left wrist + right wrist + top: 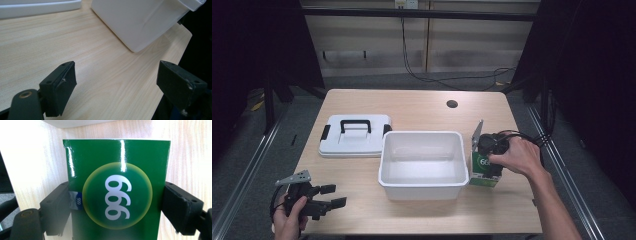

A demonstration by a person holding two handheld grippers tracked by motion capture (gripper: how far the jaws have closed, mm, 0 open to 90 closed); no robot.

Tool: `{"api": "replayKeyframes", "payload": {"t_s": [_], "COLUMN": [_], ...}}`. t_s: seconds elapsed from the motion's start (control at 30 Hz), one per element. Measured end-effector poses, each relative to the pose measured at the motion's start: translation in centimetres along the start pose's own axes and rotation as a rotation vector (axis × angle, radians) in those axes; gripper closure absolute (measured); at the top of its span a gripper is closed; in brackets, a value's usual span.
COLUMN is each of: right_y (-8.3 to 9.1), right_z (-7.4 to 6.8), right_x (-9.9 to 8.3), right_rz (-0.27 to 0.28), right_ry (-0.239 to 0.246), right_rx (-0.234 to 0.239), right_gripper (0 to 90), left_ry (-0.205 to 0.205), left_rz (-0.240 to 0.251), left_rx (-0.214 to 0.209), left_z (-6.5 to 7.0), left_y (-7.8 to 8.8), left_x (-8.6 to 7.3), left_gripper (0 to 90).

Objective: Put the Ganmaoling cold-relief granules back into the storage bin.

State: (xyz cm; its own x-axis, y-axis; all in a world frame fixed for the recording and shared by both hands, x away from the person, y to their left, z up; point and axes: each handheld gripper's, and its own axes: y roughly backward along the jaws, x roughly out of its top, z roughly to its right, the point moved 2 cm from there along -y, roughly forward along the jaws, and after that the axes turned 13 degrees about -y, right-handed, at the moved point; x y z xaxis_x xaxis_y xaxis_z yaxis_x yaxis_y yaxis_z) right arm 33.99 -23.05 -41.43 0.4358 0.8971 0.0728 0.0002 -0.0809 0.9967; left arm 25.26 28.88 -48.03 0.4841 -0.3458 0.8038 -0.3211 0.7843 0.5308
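Observation:
A green box [482, 171] with a white "999" in a yellow-rimmed circle stands on the table just right of the white bin [422, 186]. My right gripper [490, 150] comes down on it from above, held by a hand. In the right gripper view the green box [117, 165] sits between both jaws, and the right gripper [117, 203] is shut on its two sides. At the table's front left corner my left gripper [333, 196] is open and holds nothing. The left gripper [120, 83] hangs over bare wood, facing the white bin [140, 22].
The bin is empty and open. Its white lid [354, 137] with a black handle and clips lies flat to the left; the lid's edge [37, 8] is ahead of the left gripper. The wooden table [422, 107] has a round hole [452, 104] at the back.

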Motion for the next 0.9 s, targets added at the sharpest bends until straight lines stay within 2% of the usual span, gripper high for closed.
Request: {"api": "replayKeyframes", "payload": {"t_s": [0.07, 0.43, 0.57, 0.63, 0.73, 0.9], "right_y": [0.4, 1.8, 2.8, 3.0, 3.9, 4.3], "right_z": [-0.1, -0.3, -0.2, -0.2, -0.4, -0.6], "right_x": [-0.1, -0.6, -1.1, -1.2, -1.7, -1.9], "right_rz": [0.003, 0.002, 0.003, 0.003, -0.007, -0.004], "right_ry": [-0.011, -0.001, -0.018, -0.008, -0.019, -0.009], "right_rx": [-0.008, -0.016, -0.023, -0.029, -0.035, -0.036], "right_gripper": [16.4, 16.4, 16.4, 16.4, 16.4, 16.4], "left_ry": [0.000, -0.001, 0.000, -0.002, 0.000, 0.000], "left_rz": [0.000, -0.001, -0.001, -0.001, -0.001, -0.001], "left_rx": [-0.001, -0.001, -0.002, 0.000, -0.001, -0.001], "left_z": [0.0, 0.0, 0.0, 0.0, 0.0, 0.0], "left_y": [0.0, 0.0, 0.0, 0.0, 0.0, 0.0], "left_x": [0.0, 0.0, 0.0, 0.0, 0.0, 0.0], "left_gripper": [16.0, 16.0, 16.0, 16.0, 16.0, 16.0]}}
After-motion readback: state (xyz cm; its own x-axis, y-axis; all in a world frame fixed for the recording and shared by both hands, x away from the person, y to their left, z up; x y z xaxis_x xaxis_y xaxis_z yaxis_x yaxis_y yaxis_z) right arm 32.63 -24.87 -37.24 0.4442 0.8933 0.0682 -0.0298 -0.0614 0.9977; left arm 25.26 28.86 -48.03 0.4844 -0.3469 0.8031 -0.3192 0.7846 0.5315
